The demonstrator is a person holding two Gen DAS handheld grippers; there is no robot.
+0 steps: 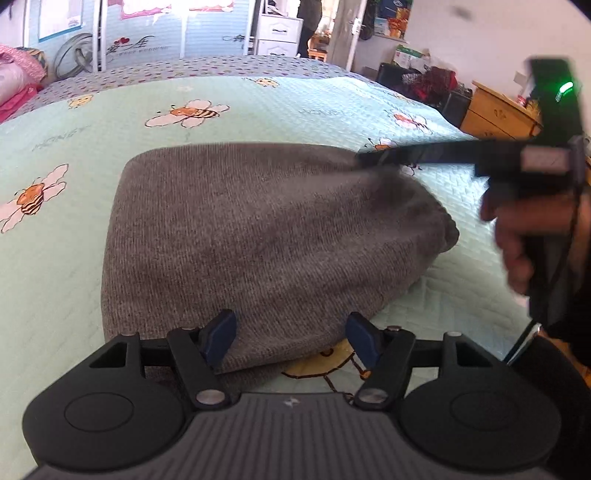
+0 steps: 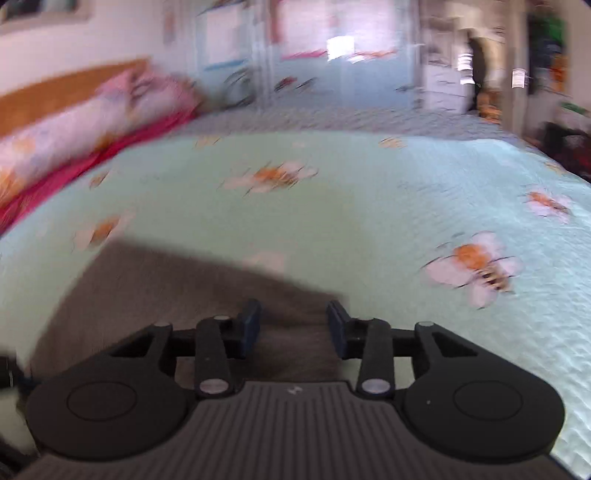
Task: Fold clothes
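A grey knitted garment (image 1: 258,236) lies folded in a rounded bundle on the mint bedspread (image 1: 92,147). My left gripper (image 1: 291,332) is open at the garment's near edge, with nothing between its blue pads (image 1: 221,334). My right gripper (image 1: 364,158) reaches in from the right, held by a hand, with its tips at the garment's far right corner. In the blurred right wrist view the right gripper (image 2: 293,325) is open over the grey garment (image 2: 147,295), with a clear gap between the pads.
The bedspread (image 2: 369,206) has bee prints. Pink pillows (image 2: 92,114) lie at the head of the bed. A wooden dresser (image 1: 495,110) and dark bags (image 1: 424,85) stand beyond the bed's right side. White drawers (image 1: 279,35) stand by the far wall.
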